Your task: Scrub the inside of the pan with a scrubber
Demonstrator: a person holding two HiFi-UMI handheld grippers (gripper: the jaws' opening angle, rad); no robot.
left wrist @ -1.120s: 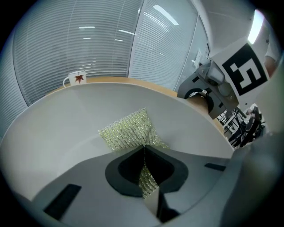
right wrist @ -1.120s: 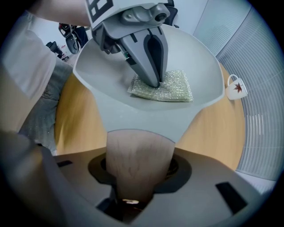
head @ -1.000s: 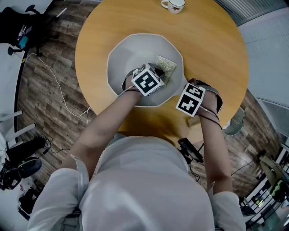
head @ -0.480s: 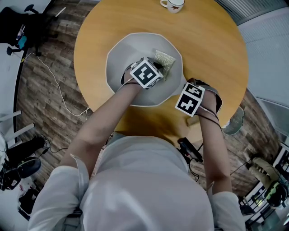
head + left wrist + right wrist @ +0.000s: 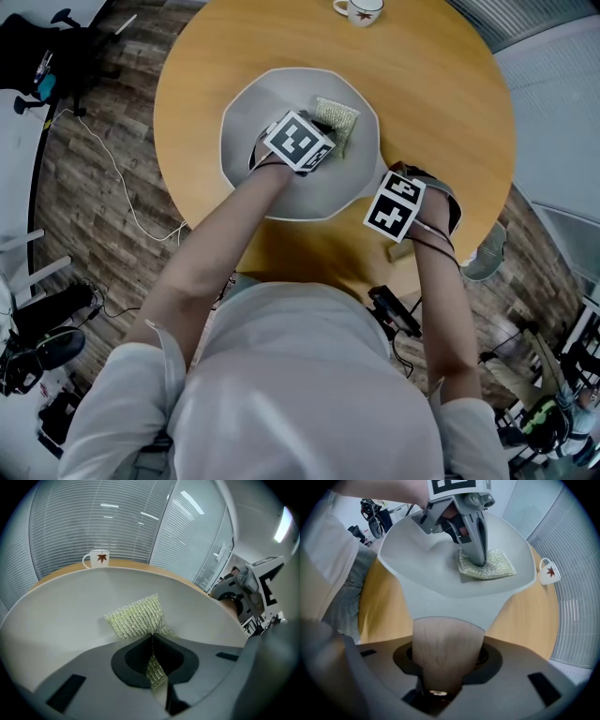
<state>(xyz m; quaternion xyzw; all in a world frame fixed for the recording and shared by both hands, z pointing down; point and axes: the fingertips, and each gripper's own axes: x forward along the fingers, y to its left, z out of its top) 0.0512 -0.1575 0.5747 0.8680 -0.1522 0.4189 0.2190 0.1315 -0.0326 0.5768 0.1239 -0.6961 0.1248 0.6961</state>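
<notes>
L tool (image 5: 152,641) clamped on scrubber (image 5: 136,618), flat inside pan (image 5: 253,112), frame centre. R tool (image 5: 445,667) clamped on wooden pan handle (image 5: 443,634), lower right. Mug (image 5: 361,11) at desk (image 5: 441,94) top edge.

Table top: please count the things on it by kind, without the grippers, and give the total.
Pan: 1
Scrubber: 1
Mug: 1
Total: 3
</notes>
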